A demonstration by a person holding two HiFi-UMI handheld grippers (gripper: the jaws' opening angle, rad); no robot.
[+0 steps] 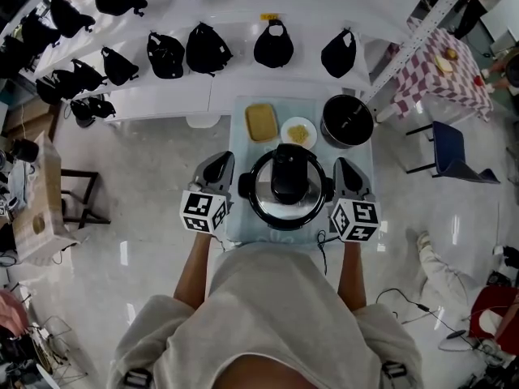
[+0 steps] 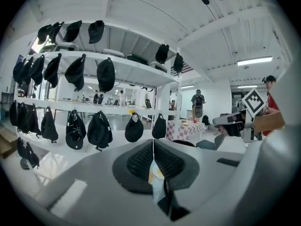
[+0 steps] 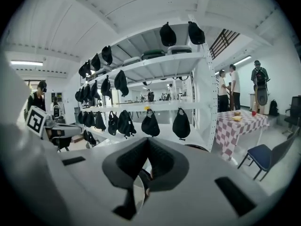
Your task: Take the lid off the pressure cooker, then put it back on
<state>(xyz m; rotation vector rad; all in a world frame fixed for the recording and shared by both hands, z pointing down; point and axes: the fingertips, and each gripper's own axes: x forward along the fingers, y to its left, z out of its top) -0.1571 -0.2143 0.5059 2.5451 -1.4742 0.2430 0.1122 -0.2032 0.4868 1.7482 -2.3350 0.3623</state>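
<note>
The pressure cooker (image 1: 289, 186) stands on a small pale table (image 1: 240, 136) right in front of me. Its silver lid (image 1: 263, 203) with a black handle (image 1: 289, 173) sits on the pot. My left gripper (image 1: 220, 162) hangs close beside the cooker's left side, and my right gripper (image 1: 346, 168) beside its right side. In the left gripper view the left gripper's (image 2: 153, 147) pads meet with nothing between them. The right gripper's (image 3: 148, 147) pads are likewise pressed together and empty in the right gripper view. Neither gripper view shows the cooker itself.
Behind the cooker on the table are a yellow container (image 1: 261, 122), a white plate of food (image 1: 298, 131) and a black inner pot (image 1: 347, 121). White shelves with black caps (image 1: 208, 49) stand beyond. A checked table (image 1: 442, 71) and blue chair (image 1: 452, 156) are at right.
</note>
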